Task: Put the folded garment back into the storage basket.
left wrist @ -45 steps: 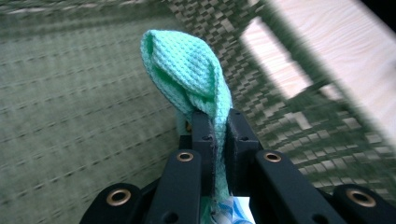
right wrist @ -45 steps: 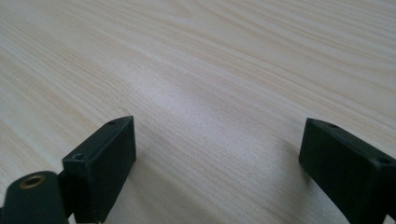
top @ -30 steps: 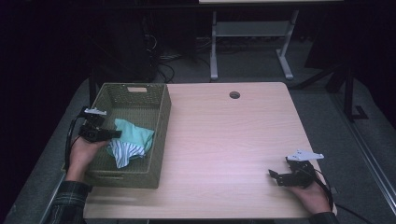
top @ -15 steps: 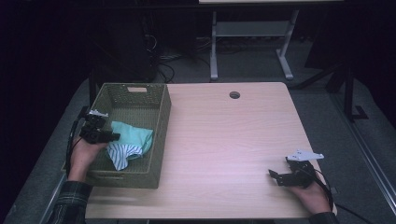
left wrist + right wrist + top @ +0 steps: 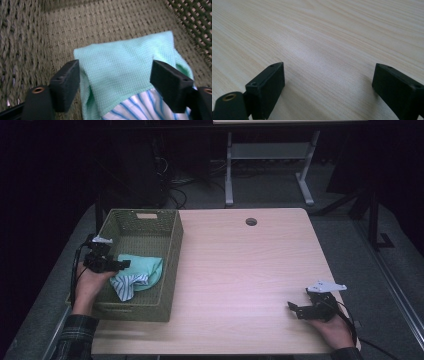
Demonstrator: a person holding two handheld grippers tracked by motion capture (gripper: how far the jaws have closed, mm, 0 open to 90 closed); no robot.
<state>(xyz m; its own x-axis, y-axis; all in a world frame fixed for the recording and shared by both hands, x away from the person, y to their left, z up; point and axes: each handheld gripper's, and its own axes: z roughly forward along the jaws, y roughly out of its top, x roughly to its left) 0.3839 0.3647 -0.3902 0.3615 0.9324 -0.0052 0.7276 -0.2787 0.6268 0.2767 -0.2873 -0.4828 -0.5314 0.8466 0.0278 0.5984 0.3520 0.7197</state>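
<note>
Green woven basket [image 5: 170, 245], at the left part of the light wooden table [image 5: 240, 270]; contents: one mint-green cloth [image 5: 145, 266] lying on the basket floor, with a blue-and-white striped cloth [image 5: 127, 284] partly under its near edge. Left gripper [image 5: 122, 265], held over the basket's near-left part: jaws have just been opening and now stand wide, the mint-green cloth lying between them; the pads seem clear of the fabric, though the left one sits very close to the fold. Right gripper [image 5: 292, 307], low over the near-right part of the table, well apart from the basket: jaws spread wide, bare wood between them, holding nothing.
</note>
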